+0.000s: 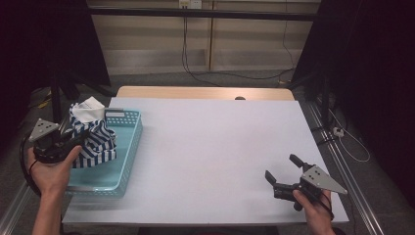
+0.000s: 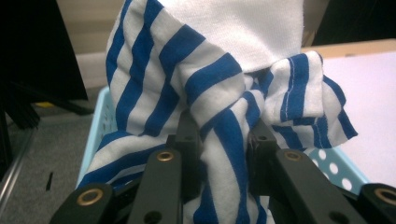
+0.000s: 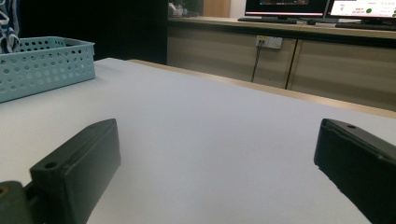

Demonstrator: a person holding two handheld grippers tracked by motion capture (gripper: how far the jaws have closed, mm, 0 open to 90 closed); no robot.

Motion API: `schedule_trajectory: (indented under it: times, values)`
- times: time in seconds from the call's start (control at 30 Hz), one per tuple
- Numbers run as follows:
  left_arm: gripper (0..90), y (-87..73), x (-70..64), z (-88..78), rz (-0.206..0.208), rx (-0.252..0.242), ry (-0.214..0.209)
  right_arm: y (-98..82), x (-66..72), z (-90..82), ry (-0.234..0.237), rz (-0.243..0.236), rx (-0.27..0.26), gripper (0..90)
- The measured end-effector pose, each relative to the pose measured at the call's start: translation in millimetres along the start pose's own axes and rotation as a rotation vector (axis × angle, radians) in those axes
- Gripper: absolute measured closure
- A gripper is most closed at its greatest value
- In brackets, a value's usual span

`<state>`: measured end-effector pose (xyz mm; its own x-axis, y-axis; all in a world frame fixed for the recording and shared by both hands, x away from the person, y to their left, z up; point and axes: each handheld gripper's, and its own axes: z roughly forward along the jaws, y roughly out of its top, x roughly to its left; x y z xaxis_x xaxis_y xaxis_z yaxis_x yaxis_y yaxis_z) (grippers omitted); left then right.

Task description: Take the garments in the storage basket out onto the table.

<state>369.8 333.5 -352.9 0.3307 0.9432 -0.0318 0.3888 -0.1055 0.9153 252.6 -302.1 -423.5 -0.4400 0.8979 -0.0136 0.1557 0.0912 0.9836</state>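
A blue-and-white striped cloth [image 1: 90, 134] hangs bunched above the light blue basket [image 1: 128, 133] at the table's left side. My left gripper [image 1: 73, 139] is shut on that cloth; in the left gripper view its black jaws pinch a fold of the striped cloth [image 2: 224, 140], which rises in front of the lens, with the basket [image 2: 334, 168] below it. Near the table's front right corner my right gripper [image 1: 284, 171] rests low over the white surface, open with nothing between its jaws. In the right gripper view the basket [image 3: 44, 65] stands far off to the left.
The white table top [image 1: 210, 152] spreads between basket and right gripper. A wooden strip [image 1: 205, 92] runs along the far edge. Cables hang down the back wall [image 1: 186, 44]. Metal rails [image 1: 342, 166] flank the table's right side.
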Motion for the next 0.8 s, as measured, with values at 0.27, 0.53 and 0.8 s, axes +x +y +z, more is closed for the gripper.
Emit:
schedule_trajectory:
  times: [0.27, 0.53, 0.8]
  values:
    - [72.2, 0.5, 3.8, -7.6, -0.034, -0.067, -0.015, 0.1, 0.5, 0.1, 0.004, 0.0, -0.003, 0.0]
    - [72.2, 5.5, -2.8, -13.9, -0.023, -0.129, 0.024, 0.1, 0.5, 0.9, 0.009, 0.003, -0.002, 0.0]
    - [72.2, 10.1, -8.1, -24.3, -0.012, -0.207, 0.012, 0.2, 0.2, 1.4, 0.012, 0.002, -0.005, 0.0]
